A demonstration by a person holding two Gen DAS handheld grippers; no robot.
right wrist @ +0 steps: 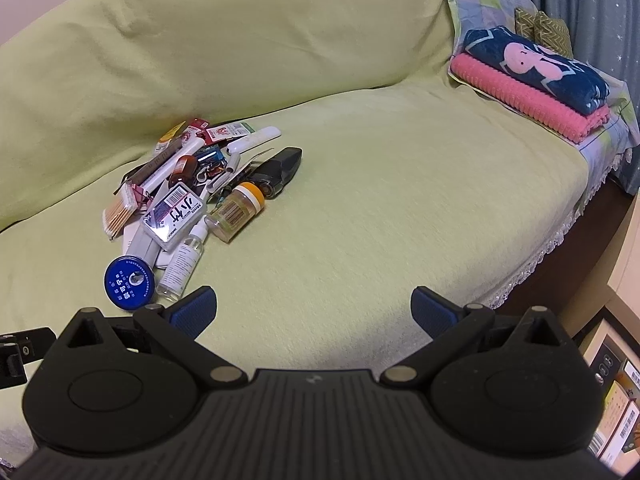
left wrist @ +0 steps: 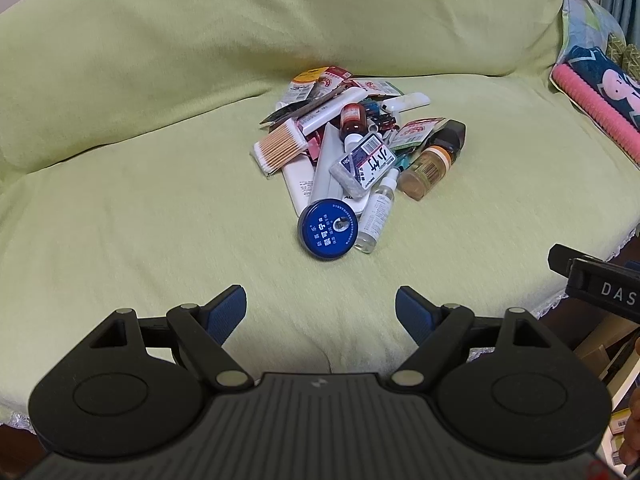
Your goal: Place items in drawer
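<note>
A heap of small household items lies on the green sofa seat (left wrist: pixel 160 216). Nearest me is a round blue tin (left wrist: pixel 327 231), also at the lower left of the right wrist view (right wrist: pixel 130 282). Beside it lies a clear spray bottle (left wrist: pixel 376 210) (right wrist: pixel 182 264). The heap also holds a pack of cotton swabs (left wrist: pixel 280 146), a labelled plastic box (left wrist: pixel 365 166) (right wrist: pixel 176 214), an amber jar with an orange band (left wrist: pixel 430 168) (right wrist: pixel 238 208), a brown bottle (left wrist: pixel 353 118) and white tubes. My left gripper (left wrist: pixel 320 312) is open, short of the tin. My right gripper (right wrist: pixel 314 310) is open over bare cushion, right of the heap.
Folded pink and navy towels (right wrist: pixel 536 80) sit at the sofa's right end. The sofa cover's lace edge (right wrist: pixel 532 268) marks the seat's front right border. Boxes (right wrist: pixel 616 396) stand on the floor at the lower right. The other gripper's body shows at the left wrist view's right edge (left wrist: pixel 600 288).
</note>
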